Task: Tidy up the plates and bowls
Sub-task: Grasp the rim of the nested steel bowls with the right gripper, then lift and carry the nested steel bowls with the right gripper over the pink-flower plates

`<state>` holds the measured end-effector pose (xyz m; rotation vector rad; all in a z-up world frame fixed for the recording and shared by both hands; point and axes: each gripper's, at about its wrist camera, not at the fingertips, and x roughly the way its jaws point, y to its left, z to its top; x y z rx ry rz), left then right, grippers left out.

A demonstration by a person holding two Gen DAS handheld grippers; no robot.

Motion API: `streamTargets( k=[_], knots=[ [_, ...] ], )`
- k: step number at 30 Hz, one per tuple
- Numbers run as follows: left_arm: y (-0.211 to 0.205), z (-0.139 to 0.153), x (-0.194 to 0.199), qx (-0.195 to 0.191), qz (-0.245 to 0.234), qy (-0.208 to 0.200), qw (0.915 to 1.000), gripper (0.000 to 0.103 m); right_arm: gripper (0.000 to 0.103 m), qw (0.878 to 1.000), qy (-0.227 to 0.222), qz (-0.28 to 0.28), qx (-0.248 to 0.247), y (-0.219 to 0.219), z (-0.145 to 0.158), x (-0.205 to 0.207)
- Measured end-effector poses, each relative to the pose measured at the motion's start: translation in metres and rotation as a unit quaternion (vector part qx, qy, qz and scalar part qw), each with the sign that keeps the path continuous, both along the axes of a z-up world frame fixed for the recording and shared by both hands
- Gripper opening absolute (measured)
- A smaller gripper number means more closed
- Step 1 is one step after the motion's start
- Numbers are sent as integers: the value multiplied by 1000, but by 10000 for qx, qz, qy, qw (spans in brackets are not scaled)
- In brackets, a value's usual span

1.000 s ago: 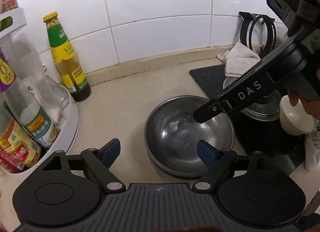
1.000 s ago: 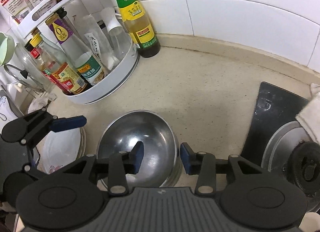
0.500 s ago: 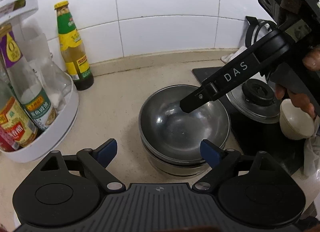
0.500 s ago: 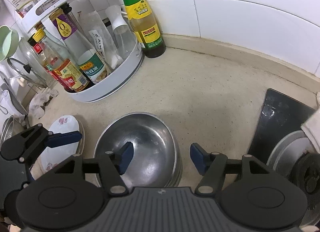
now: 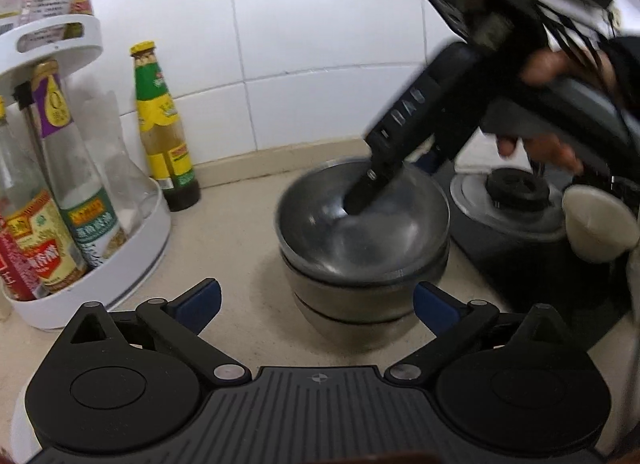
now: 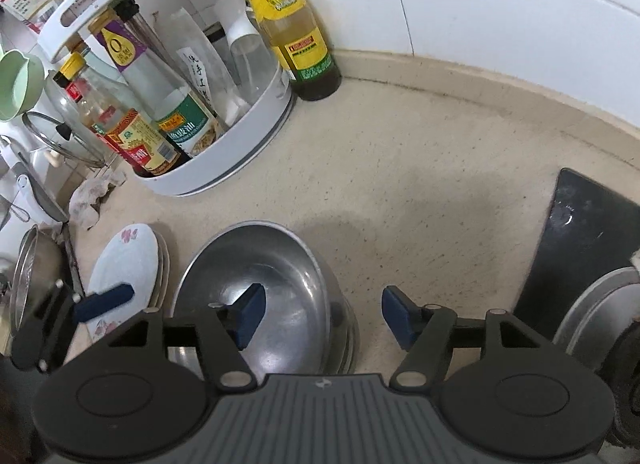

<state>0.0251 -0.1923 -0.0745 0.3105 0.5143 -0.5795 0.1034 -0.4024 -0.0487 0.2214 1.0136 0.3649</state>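
A stack of steel bowls [image 5: 360, 256] [image 6: 264, 296] stands on the beige counter. My left gripper [image 5: 318, 304] is low in front of it. Its jaws are opening wide, and the stack's base sits between the blue pads without pressing on them. My right gripper [image 6: 324, 318] is open over the stack. One of its fingers [image 5: 372, 184] dips inside the top bowl, the other is outside, and the rim lies between them untouched. A left gripper finger [image 6: 104, 300] hangs over the flowered white plates [image 6: 128, 260] left of the bowls.
A white rack of bottles [image 5: 120, 264] [image 6: 240, 152] stands at the left, with a yellow-labelled sauce bottle [image 5: 164, 132] by the tiled wall. A black stove with a burner [image 5: 512, 192] lies to the right, a small white bowl [image 5: 600, 224] beside it. A strainer [image 6: 32, 284] sits far left.
My left gripper has sunk lower and closer to the bowl stack and its jaws have spread. My right gripper's jaws have widened around the top bowl's rim, one finger dipping deeper.
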Motion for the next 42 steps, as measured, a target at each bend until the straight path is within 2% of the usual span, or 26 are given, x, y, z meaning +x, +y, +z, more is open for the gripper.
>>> streamTargets(
  k=[7, 13, 15, 17, 20, 25, 31, 38, 42],
  knots=[
    [-11, -40, 29, -104, -415, 548, 9976, 103, 62, 9989, 273, 246, 278, 2, -16, 15],
    [-15, -59, 57, -269, -811, 880, 9924, 103, 67, 9949, 547, 648, 545, 3, -35, 26],
    [-20, -63, 61, -255, -868, 900, 9918, 103, 71, 9915, 682, 747, 816, 1, -43, 32],
    [-24, -61, 66, -357, -922, 867, 9913, 103, 74, 9890, 751, 771, 1015, -1, -49, 36],
    [-34, -62, 72, -300, -716, 860, 9933, 103, 74, 9865, 796, 773, 1206, -2, -55, 39],
    [-33, -60, 72, -491, -539, 1038, 9919, 103, 73, 9883, 692, 892, 1022, 4, -50, 34],
    [-23, -48, 62, -478, -475, 823, 9943, 103, 70, 9889, 449, 730, 1216, 4, -42, 31],
    [0, -20, 46, -375, -458, 507, 9970, 103, 69, 9903, 116, 727, 1179, 25, -11, 18],
    [26, -4, 35, -350, -275, 324, 9985, 103, 69, 9889, -87, 881, 1192, 51, 8, 11]
  ],
)
